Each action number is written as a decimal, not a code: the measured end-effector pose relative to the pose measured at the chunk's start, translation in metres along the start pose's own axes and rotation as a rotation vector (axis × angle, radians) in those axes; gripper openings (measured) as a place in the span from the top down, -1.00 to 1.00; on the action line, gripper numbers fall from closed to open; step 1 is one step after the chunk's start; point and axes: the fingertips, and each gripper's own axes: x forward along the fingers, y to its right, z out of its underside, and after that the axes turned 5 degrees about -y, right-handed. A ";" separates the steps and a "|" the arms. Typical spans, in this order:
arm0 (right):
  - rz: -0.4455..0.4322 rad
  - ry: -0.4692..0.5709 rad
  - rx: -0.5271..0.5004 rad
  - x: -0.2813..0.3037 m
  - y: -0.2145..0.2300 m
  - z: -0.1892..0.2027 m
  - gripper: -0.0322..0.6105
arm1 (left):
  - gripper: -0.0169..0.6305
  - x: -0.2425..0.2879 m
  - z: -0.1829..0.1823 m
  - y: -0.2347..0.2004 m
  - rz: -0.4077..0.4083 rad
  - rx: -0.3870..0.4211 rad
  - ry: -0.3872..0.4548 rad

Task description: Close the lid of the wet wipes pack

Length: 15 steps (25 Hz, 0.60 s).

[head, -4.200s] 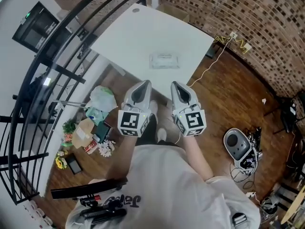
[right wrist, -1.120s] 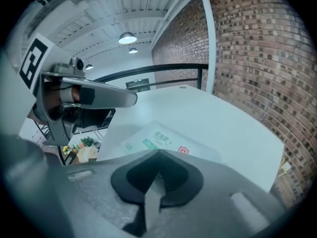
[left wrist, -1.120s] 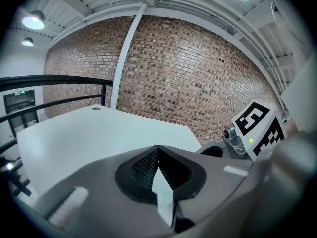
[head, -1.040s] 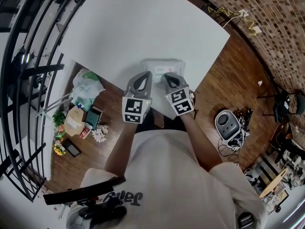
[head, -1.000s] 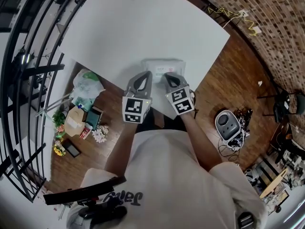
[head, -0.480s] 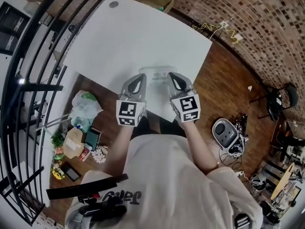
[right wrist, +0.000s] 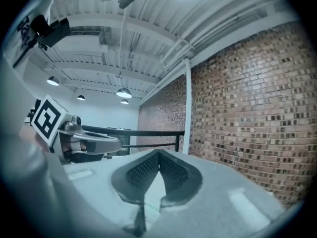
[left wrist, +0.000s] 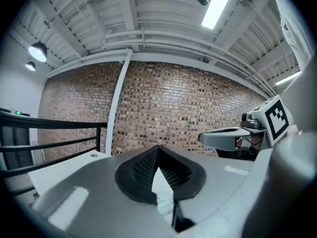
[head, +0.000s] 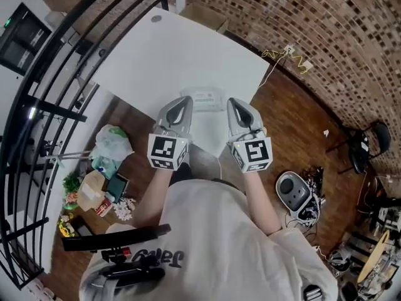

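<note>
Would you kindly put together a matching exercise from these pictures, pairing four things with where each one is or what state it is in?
Things:
1. wet wipes pack
2. left gripper
3. round grey appliance
4. plastic bag

Places or states:
A. on the wooden floor, at the person's right
B. on the white table, near its front edge
C. jaws shut, nothing held
D. on the floor at the person's left, among clutter

Pairs: 1-B, 2-C, 3-A, 4-D
</note>
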 end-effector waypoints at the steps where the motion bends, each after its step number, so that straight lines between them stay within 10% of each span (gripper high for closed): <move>1: -0.008 0.014 -0.002 -0.013 -0.003 -0.001 0.94 | 0.90 -0.008 0.001 0.012 -0.005 0.006 0.001; 15: -0.144 0.088 0.040 -0.174 -0.044 0.017 0.93 | 0.90 -0.112 0.006 0.154 -0.113 0.070 0.004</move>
